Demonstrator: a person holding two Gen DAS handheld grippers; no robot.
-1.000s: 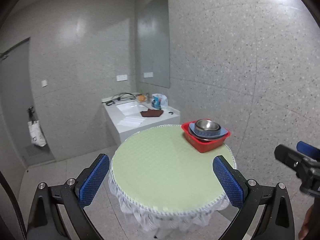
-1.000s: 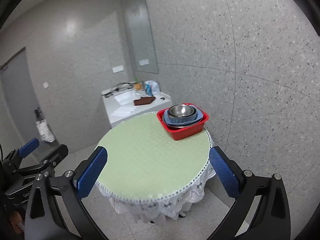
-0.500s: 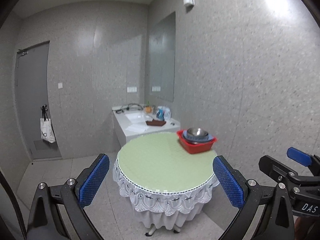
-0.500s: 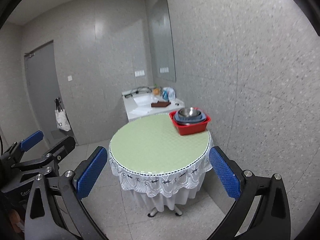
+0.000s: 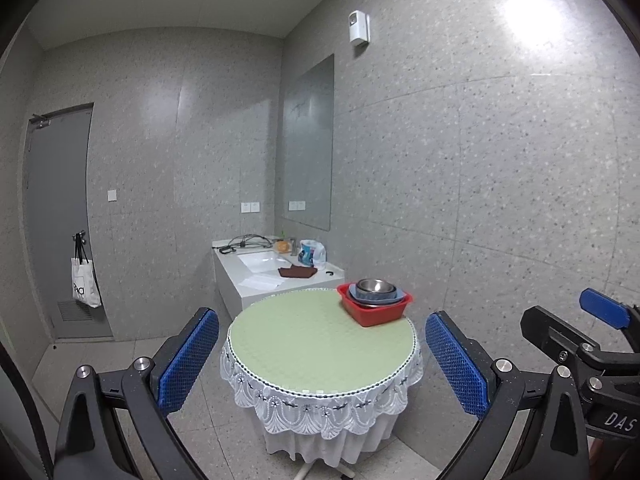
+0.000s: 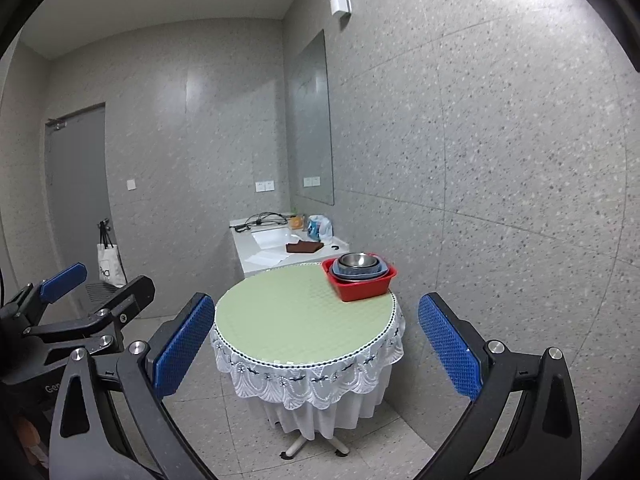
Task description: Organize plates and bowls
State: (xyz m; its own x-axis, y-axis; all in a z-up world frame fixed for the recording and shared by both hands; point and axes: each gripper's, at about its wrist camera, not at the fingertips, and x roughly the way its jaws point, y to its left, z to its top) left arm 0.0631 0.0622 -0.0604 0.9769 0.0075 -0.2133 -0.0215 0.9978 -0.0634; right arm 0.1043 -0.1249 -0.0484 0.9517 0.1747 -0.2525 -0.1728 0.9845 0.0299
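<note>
Item 1: left gripper (image 5: 322, 360), jaws wide apart, nothing between the blue pads (image 5: 188, 358); held in the air well back from the table

Item 2: right gripper (image 6: 316, 344), jaws likewise wide, holding nothing; in the left wrist view it shows at 4 o'clock, level with the left one

Item 3: round table (image 5: 296, 344) with pale green top and white lace skirt, standing on a tiled floor near the speckled grey wall

Item 4: red basin (image 5: 376, 308), at the table's 1 o'clock edge, nearest the wall

Item 5: blue plate (image 5: 394, 298), nested inside the red basin

Item 6: steel bowl (image 5: 374, 286), seated on top of the blue plate, opening upward; both lie stacked within the basin

Item 7: white sink counter (image 5: 260, 268), beyond the table at 11 o'clock, carrying a brown cloth (image 5: 298, 272), a cable and a plastic bag

Item 8: grey door (image 5: 60, 220), at 9 o'clock, with a white tote bag (image 5: 85, 286) hanging on it
</note>
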